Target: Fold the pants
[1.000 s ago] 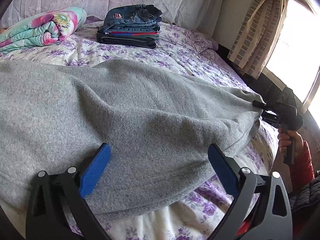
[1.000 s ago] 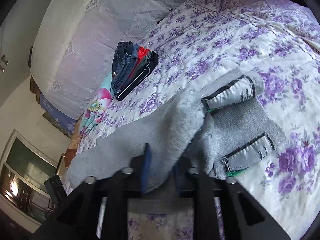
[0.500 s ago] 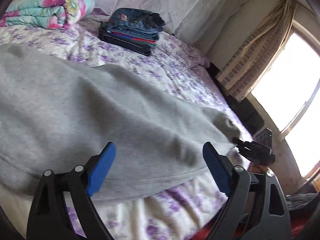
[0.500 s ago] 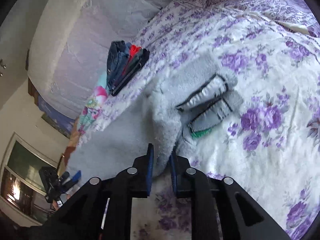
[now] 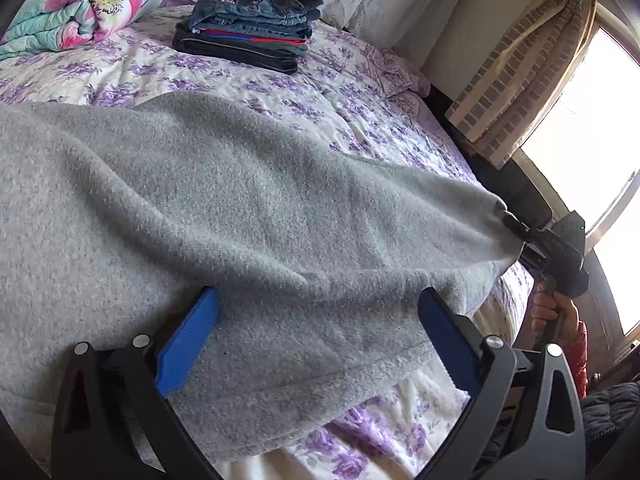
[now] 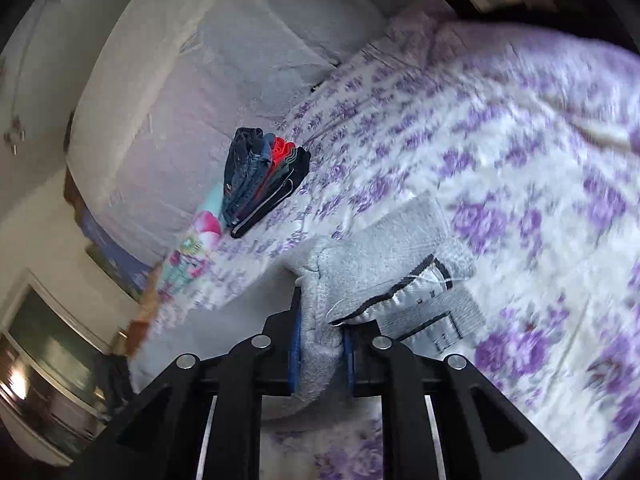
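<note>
Grey fleece pants (image 5: pixel 240 220) lie spread across the bed and fill most of the left wrist view. My left gripper (image 5: pixel 316 312) is at their near edge, its jaws opening wide. Cloth lies between the blue pads (image 5: pixel 188 344), which do not press on it. My right gripper (image 6: pixel 320 344) is closing, its pads pinching a bunched fold of the pants (image 6: pixel 384 248) beside the striped white trim. From the left wrist view, the right gripper (image 5: pixel 520 236) holds the pants' far right end raised and taut, with a hand (image 5: pixel 556 312) on its grip.
A stack of folded jeans and dark pants (image 5: pixel 248 24) (image 6: pixel 264 180) sits near the pillows, with a rolled floral quilt (image 5: pixel 80 12) beside it. The purple-flowered bedsheet (image 5: pixel 360 100) spreads around. A curtain (image 5: pixel 520 60) and a bright window stand at the right.
The right gripper's jaws widened around the cloth, then closed on a thicker bunch. The pants' right end dropped and has since risen and pulled taut. The left gripper swung back toward the cloth.
</note>
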A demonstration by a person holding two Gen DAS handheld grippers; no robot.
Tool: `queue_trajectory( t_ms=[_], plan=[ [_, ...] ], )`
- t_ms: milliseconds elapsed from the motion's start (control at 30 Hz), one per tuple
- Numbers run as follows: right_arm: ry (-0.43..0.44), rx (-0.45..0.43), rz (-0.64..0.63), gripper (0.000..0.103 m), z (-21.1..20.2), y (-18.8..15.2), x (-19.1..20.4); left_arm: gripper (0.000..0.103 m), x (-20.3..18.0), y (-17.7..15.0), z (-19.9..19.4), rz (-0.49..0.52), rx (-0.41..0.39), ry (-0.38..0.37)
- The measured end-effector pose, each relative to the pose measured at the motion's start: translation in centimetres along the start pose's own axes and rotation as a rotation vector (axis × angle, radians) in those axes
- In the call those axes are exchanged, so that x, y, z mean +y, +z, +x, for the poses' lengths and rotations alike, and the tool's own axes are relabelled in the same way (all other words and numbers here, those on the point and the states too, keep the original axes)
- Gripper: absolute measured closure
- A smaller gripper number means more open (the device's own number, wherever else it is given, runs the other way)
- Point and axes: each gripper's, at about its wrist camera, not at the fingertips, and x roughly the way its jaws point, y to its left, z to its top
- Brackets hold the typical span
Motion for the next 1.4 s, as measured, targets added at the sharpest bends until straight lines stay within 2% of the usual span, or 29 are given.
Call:
queue_trajectory(
  t_ms=[67,100,133,167,200,233,267,333,367,400,433,467,500,533,567,633,667,733,767,867,967,1067,1133,1200,1300,1367,1400],
  plan=[
    [-0.05,0.067,0.063,0.081,1.1,-0.5,-2.3,0.006,-0.4,-0.6,-0.2,0.028,-0.005,0.021],
    [-0.027,0.098,0.143,0.081,1.8,-1.2,-4.3,0.006,-0.7,-0.8,-0.4,0.039,-0.004,0.044],
    [0.027,0.091,0.187,0.081,1.5,-1.5,-5.3,0.006,-0.9,-0.9,-0.5,0.042,-0.002,0.059],
    [0.052,0.085,0.208,0.076,0.8,-1.4,-5.5,0.006,-1.1,-1.1,-0.8,0.042,-0.002,0.069],
    [0.049,0.069,0.214,0.071,0.0,-1.3,-5.4,0.006,-1.2,-1.1,-1.5,0.033,-0.004,0.072],
    [0.023,0.035,0.205,0.059,-1.1,-1.0,-5.2,0.006,-1.2,-1.1,-1.9,0.023,-0.008,0.068],
    [-0.018,-0.004,0.183,0.056,-2.3,-0.7,-5.0,0.006,-1.0,-0.9,-2.9,-0.003,-0.022,0.054],
    [-0.12,-0.119,0.15,0.056,-5.0,0.3,-4.6,0.006,-0.7,-0.5,-4.3,-0.041,-0.064,0.015],
    [-0.106,-0.157,0.151,0.056,-5.5,0.7,-4.3,0.006,-0.6,-0.3,-4.8,-0.053,-0.084,-0.008],
    [-0.039,-0.171,0.135,0.056,-5.4,1.2,-3.1,0.006,-0.5,0.0,-4.9,-0.066,-0.093,-0.022],
    [0.027,-0.142,0.09,0.056,-4.3,1.6,-1.1,0.006,-0.1,0.6,-4.7,-0.085,-0.092,-0.024],
    [0.059,-0.101,0.041,0.056,-3.0,1.8,0.8,0.006,0.1,0.9,-4.3,-0.096,-0.079,-0.012],
    [0.084,-0.034,-0.038,0.055,-0.8,1.6,3.6,0.006,0.5,1.4,-3.3,-0.118,-0.044,0.026],
    [0.113,0.037,-0.119,0.051,1.4,1.2,6.3,0.006,0.9,1.6,-2.5,-0.135,-0.012,0.058],
    [0.141,0.09,-0.174,0.041,3.3,0.6,8.3,0.006,1.5,1.3,-1.6,-0.142,0.02,0.081],
    [0.183,0.251,-0.272,0.038,7.7,-1.8,11.5,0.006,1.1,0.4,-1.3,-0.068,0.013,0.104],
    [0.19,0.364,-0.29,0.038,10.2,-3.4,12.1,0.006,0.4,-0.3,-1.4,-0.008,0.002,0.131],
    [0.176,0.464,-0.278,0.037,12.8,-5.5,11.8,0.006,-0.9,-2.3,-1.8,0.106,-0.021,0.194],
    [0.175,0.461,-0.281,0.039,13.3,-5.8,11.4,0.006,-1.5,-3.1,-2.2,0.146,-0.03,0.228],
    [0.161,0.45,-0.256,0.038,13.0,-4.3,11.8,0.006,-1.2,-3.2,-3.3,0.151,-0.03,0.233],
    [0.202,0.381,-0.301,0.038,12.5,-1.4,14.9,0.006,0.4,-1.6,-6.3,0.064,-0.115,0.229],
    [0.203,0.345,-0.41,0.038,15.1,0.4,19.2,0.006,2.9,0.0,-7.8,-0.033,-0.171,0.299],
    [0.172,0.343,-0.51,0.038,18.3,0.3,22.5,0.006,5.4,0.3,-8.2,-0.127,-0.171,0.265],
    [0.162,0.396,-0.565,0.038,22.3,-0.5,24.9,0.006,6.1,-0.3,-8.2,-0.124,-0.175,0.242],
    [0.115,0.52,-0.625,0.038,27.5,-3.1,26.6,0.006,4.6,-1.3,-7.4,-0.007,-0.173,0.338],
    [0.04,0.599,-0.698,0.037,30.1,-5.2,26.4,0.006,4.1,-1.6,-7.0,0.027,-0.173,0.379],
    [0.036,0.608,-0.706,0.036,30.2,-5.6,26.0,0.006,4.1,-1.5,-7.0,0.027,-0.171,0.379]
  ],
)
